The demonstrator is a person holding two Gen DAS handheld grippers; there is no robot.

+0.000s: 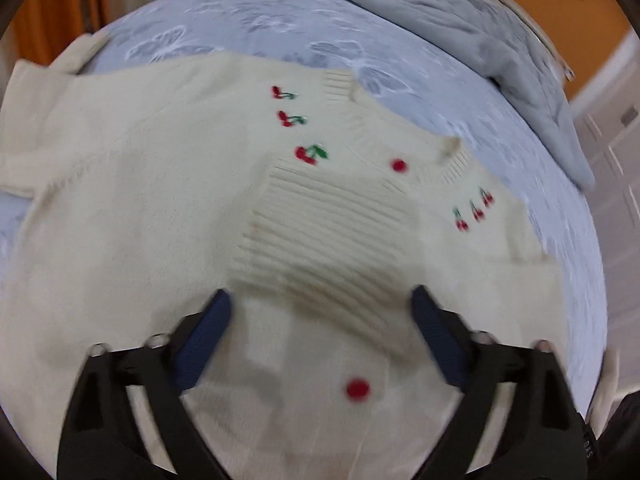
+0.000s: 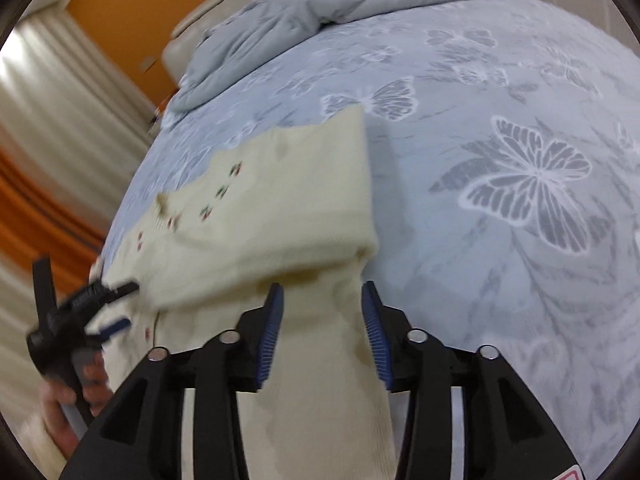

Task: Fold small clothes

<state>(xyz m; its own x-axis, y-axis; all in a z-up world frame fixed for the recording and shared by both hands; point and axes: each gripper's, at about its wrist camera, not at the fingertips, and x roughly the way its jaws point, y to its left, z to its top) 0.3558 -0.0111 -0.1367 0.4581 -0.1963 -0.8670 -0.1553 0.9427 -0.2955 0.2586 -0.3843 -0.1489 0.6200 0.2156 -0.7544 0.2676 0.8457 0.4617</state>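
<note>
A small cream knit cardigan [image 1: 140, 208] with red cherry motifs and red buttons lies on the bed. One sleeve is folded across its front, the ribbed cuff [image 1: 328, 232] lying just ahead of my left gripper [image 1: 320, 308], which is open above it and holds nothing. In the right wrist view the cardigan [image 2: 280, 208] lies at centre left, and its other sleeve [image 2: 324, 380] runs between the fingers of my right gripper [image 2: 322, 304], which is open around it. The left gripper [image 2: 80, 312] also shows there at the left edge, held by a hand.
The bed has a pale blue cover [image 2: 520, 168] with a butterfly print. A crumpled grey quilt [image 1: 460, 40] lies at the far side, also in the right wrist view [image 2: 320, 4]. Orange wall and curtains stand beyond the bed.
</note>
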